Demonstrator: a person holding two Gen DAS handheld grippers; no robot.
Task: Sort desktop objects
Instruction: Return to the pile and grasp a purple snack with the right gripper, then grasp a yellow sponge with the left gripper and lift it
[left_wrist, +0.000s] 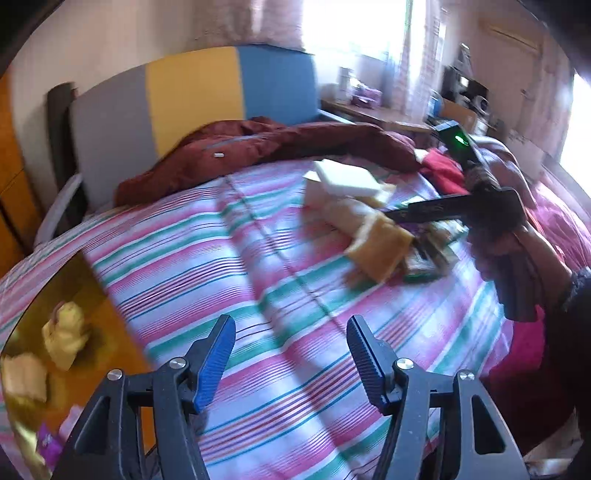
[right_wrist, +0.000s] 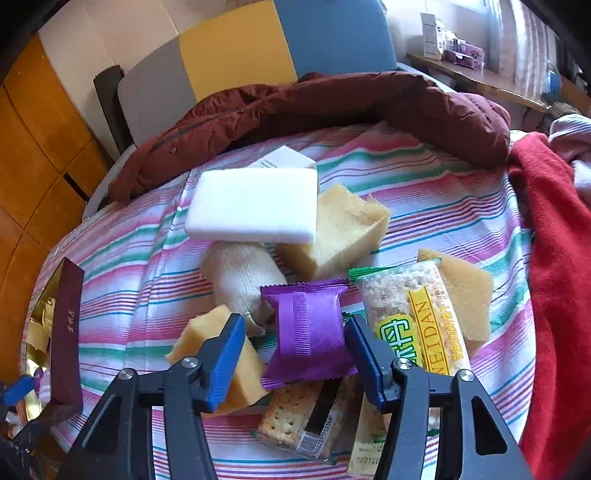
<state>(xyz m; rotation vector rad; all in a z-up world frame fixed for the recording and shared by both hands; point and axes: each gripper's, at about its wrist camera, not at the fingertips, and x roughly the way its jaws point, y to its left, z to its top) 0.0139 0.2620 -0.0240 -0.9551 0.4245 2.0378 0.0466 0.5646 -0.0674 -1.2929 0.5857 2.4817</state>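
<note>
Left gripper (left_wrist: 291, 354) hovering over bare striped bedsheet (left_wrist: 207, 251), jaws apart with nothing between them. At near left in the left wrist view, a gold-lined box (left_wrist: 88, 295) with a couple of yellow sponge pieces (left_wrist: 64, 339) inside. Further off to the right on the sheet, the heap of objects, blurred, with the other gripper's black body reaching over it in a hand (left_wrist: 517, 258). Right gripper (right_wrist: 295, 347) lowered onto that heap, jaws apart and flanking a purple snack packet (right_wrist: 308, 332); right pad seeming to touch the packet's edge, left pad standing clear of it and in front of a yellow sponge block (right_wrist: 218, 354), so no clamp on the packet. Under the packet at the near side, a cracker pack (right_wrist: 295, 417) with a barcode. Just right of the packet, a clear-wrapped rice bar (right_wrist: 410, 317) with a yellow label, lying over a tan sponge (right_wrist: 469, 291). Beyond the packet, a rolled white cloth (right_wrist: 240, 277), then a bigger tan sponge (right_wrist: 340, 229), a white foam block (right_wrist: 255, 206) resting over it, and a small white carton (right_wrist: 284, 158) at the far side. Maroon box lid (right_wrist: 68, 332) at far left beside the gold-lined box. Dark red jacket (right_wrist: 332, 107) bunched along the far edge of the bed, red cloth (right_wrist: 554, 258) at right
</note>
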